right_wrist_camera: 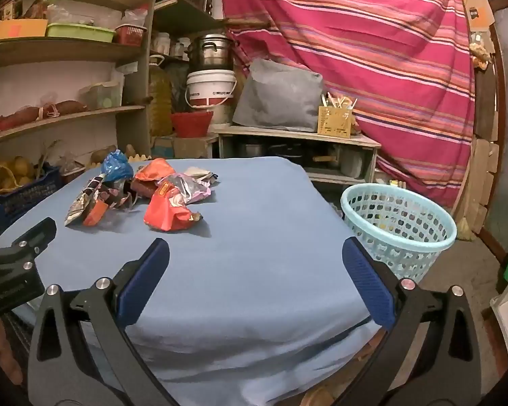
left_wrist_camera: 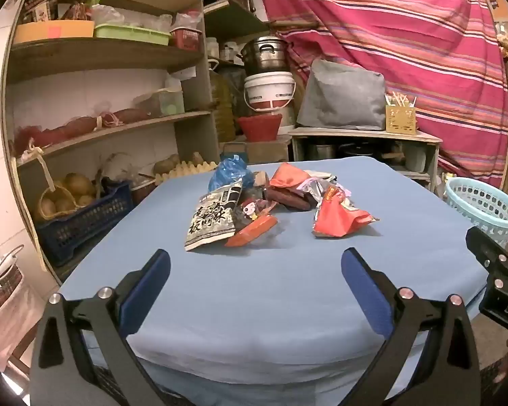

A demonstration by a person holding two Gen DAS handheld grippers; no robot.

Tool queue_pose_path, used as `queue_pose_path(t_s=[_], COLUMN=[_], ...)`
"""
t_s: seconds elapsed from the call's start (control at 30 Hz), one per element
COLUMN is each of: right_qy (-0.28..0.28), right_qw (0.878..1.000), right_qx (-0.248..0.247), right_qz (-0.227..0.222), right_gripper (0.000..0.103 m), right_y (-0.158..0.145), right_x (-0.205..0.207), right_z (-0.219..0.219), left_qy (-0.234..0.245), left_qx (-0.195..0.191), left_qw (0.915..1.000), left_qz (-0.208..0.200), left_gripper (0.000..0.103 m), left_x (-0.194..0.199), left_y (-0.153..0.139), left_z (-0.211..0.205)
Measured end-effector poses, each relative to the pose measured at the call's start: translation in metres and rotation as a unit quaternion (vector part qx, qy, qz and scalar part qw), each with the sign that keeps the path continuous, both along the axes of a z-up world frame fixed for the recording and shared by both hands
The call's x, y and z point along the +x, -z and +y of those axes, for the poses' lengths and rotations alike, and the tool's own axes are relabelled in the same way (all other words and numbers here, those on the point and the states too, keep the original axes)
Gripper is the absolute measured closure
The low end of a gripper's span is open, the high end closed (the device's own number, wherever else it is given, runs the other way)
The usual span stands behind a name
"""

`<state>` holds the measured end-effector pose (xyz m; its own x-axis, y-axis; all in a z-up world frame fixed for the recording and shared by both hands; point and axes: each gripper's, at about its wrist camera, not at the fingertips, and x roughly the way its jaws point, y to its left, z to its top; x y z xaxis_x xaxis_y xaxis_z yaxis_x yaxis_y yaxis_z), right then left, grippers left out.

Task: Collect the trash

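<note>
Two grippers in play, both w/ jaws spread wide and nothing between them. My left gripper (left_wrist_camera: 255, 264) hangs low over the near edge of the table (left_wrist_camera: 288, 291), pointed straight at the trash pile. My right gripper (right_wrist_camera: 255, 253) sits just beside it at abt the same height, aimed more toward the table's right side. Each cam catches the other unit's black body at the frame edge, so they're near each other but apart.

Trash count, as best I can tell: one black-and-white snack bag (left_wrist_camera: 213, 218) lying flat at the left front of the pile, one small orange-red wrapper (left_wrist_camera: 252, 231) touching its right edge, one crumpled red bag (left_wrist_camera: 335, 216) sitting a bit apart at the right front, one blue plastic bag (left_wrist_camera: 230, 176) at the back left, one orange wrapper (left_wrist_camera: 286, 174) at the back, one silvery-pink foil wrapper (right_wrist_camera: 189, 186) behind the red bag. Some dark brownish bits are in the middle, can't tell how many pcs. Whole pile is past the table's center, on the blue cloth, well ahead of both sets of fingers.

One light blue basket (right_wrist_camera: 398, 226) stands on the floor just off the table's right side, upright. Can't see what's inside.

One striped pink cloth (right_wrist_camera: 372, 50) hangs behind everything.
</note>
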<state>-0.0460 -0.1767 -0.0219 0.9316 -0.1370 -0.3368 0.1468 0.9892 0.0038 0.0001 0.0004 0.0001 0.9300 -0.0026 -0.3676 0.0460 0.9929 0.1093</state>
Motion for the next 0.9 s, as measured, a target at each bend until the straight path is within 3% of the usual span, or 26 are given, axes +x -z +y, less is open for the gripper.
queue_pose_path(t_s=[0.9], right_qy=[0.004], right_qw=[1.000], right_qx=[-0.004], right_qz=[-0.002], right_gripper=[0.004], right_y=[0.0010], right_x=[-0.0015], right_z=[-0.0039], left_qy=[0.001], left_qx=[0.001], left_qw=[1.0000], left_qz=[-0.006], left_gripper=[0.004], left_x=[-0.0008], left_y=[-0.0050], left_z=[-0.0011])
